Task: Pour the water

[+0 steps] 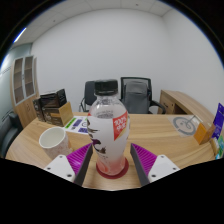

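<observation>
**Bottle between the fingers, pour not begun**

I judge the task to be at its early stage: the bottle [108, 135] stands upright with its white cap on, and the cup [55, 141] shows no sign of being filled, though I cannot see into it from here. Left to do, as I read it: secure the grasp, lift, carry over to the cup, tilt.

Nearest to me, the tool [110, 163] has its fingers apart, one on each side of the bottle's lower body. The purple pads [148, 158] sit close to the bottle, but I cannot tell whether they press on it; the bottle appears to rest on the bench [160, 130] by its red base, so I treat it as standing between the fingers, not clamped.

The cup, white, stands near the bench's left edge, just beyond the left finger and apart from the bottle.

Farther on, papers [76, 124] lie toward the far left, and small items [196, 127] sit by the right edge. Beyond the far edge stand two chairs [135, 95].
</observation>
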A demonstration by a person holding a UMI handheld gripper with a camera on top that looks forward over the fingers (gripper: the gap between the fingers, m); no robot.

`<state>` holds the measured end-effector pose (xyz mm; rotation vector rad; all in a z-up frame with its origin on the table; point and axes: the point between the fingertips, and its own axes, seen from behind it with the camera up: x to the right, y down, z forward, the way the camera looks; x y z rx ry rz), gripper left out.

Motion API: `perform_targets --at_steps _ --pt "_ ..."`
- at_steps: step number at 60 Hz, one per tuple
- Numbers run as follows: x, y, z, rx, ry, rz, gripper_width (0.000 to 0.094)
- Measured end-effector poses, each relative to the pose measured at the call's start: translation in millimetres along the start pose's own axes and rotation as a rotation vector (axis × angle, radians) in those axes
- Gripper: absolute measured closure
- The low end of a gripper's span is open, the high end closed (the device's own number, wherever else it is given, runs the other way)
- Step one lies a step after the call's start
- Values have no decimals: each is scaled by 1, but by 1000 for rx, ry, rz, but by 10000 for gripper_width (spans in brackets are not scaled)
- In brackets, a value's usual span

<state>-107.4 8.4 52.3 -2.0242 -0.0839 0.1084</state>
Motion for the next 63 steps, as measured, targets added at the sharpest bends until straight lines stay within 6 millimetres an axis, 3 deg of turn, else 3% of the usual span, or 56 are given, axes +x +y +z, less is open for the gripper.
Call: perform_targets --at_steps 2,9,30,38,49,63 --pt "0 3 -6 -19 2 17 65" --pt "-3 7 -46 -52 25 23 79" --pt "-46 19 -241 -148 116 34 76" --pt "-59 19 -293 -140 161 2 76" --pt "-65 18 -334 -125 201 -19 79" --pt "-64 11 -350 -105 209 40 81"
